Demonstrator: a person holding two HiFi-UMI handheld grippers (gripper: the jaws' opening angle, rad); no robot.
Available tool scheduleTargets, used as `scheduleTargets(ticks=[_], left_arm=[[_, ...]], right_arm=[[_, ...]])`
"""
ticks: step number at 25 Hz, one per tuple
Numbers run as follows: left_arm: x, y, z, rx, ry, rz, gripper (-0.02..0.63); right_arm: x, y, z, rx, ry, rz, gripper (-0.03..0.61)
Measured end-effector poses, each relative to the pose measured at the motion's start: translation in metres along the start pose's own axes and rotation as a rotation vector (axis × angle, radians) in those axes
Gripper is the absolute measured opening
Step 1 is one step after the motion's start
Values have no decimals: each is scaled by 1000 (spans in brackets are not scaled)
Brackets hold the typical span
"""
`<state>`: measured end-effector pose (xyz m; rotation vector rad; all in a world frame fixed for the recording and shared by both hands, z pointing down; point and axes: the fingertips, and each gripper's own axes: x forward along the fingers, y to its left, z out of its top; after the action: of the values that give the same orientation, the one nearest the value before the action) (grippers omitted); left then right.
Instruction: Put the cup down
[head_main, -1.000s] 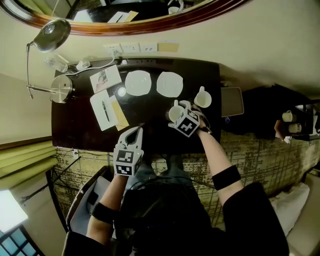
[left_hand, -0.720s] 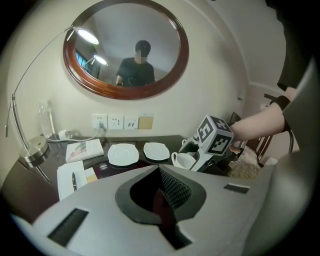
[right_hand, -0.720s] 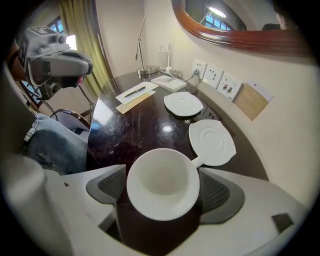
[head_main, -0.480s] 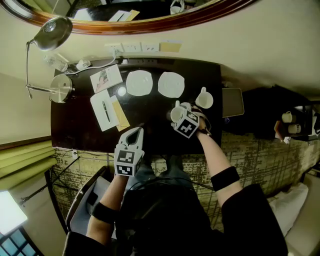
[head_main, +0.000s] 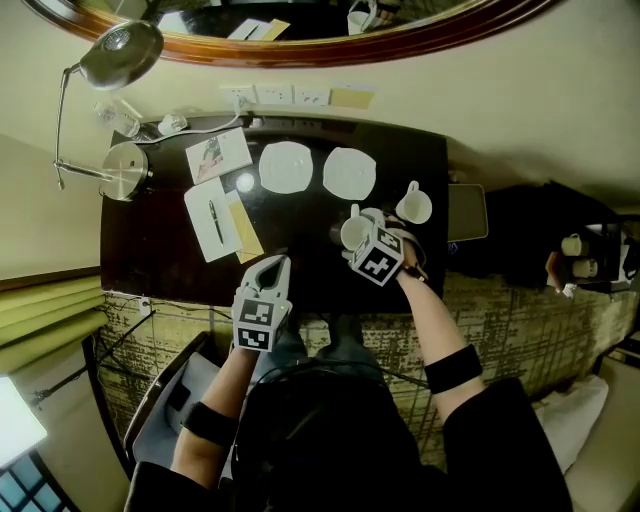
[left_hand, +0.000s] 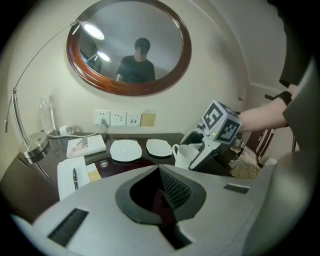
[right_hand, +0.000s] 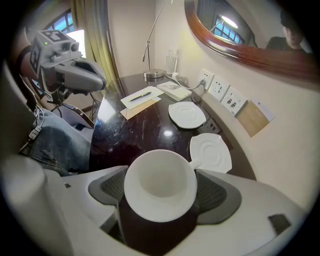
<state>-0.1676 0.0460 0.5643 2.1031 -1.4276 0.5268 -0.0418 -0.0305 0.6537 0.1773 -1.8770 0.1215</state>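
We see the right gripper (head_main: 366, 239) clamped on a white cup (right_hand: 160, 186). Its jaws have just been closing, and both ribbed pads (right_hand: 216, 192) now press against the cup's sides. The cup stands upright with its mouth open to us, and its handle points toward the back edge of the dark desk (head_main: 160, 262). It sits over the right half of the desk, about midway between the back and front edges. We cannot tell whether its base rests on the top.

The left gripper (head_main: 277, 264) is clenched with nothing in it, the two jaws meeting tip to tip. It hangs over the front edge of the desk, left of the middle and well apart from the cup.

A second white cup (head_main: 413, 207) stands near the right edge, close to the held one but not touching it. Two white saucers (head_main: 286, 166) (head_main: 349, 172) lie side by side along the back edge, and the right-hand one is nearest the held cup.

Toward the left edge lies a white sheet (head_main: 203, 228) with a pen (head_main: 212, 214) on it and a tan card (head_main: 243, 228) just beside it. A booklet (head_main: 218, 155) lies behind them.

A desk lamp (head_main: 124, 171) stands at the back left corner. Wall sockets (head_main: 270, 95) sit above the back edge, under an oval wood-framed mirror (left_hand: 130, 47).
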Motion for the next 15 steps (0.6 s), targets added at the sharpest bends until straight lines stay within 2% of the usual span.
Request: scheduleTargets(ticks=[7,15], left_arm=[[12,9,4,34,-9,2,2],[43,43,25,51,-26,27,2]], right_arm=[[-20,-16,77,-48,-99,-22,431],[-9,-53,160,-112,-152,-26,432]])
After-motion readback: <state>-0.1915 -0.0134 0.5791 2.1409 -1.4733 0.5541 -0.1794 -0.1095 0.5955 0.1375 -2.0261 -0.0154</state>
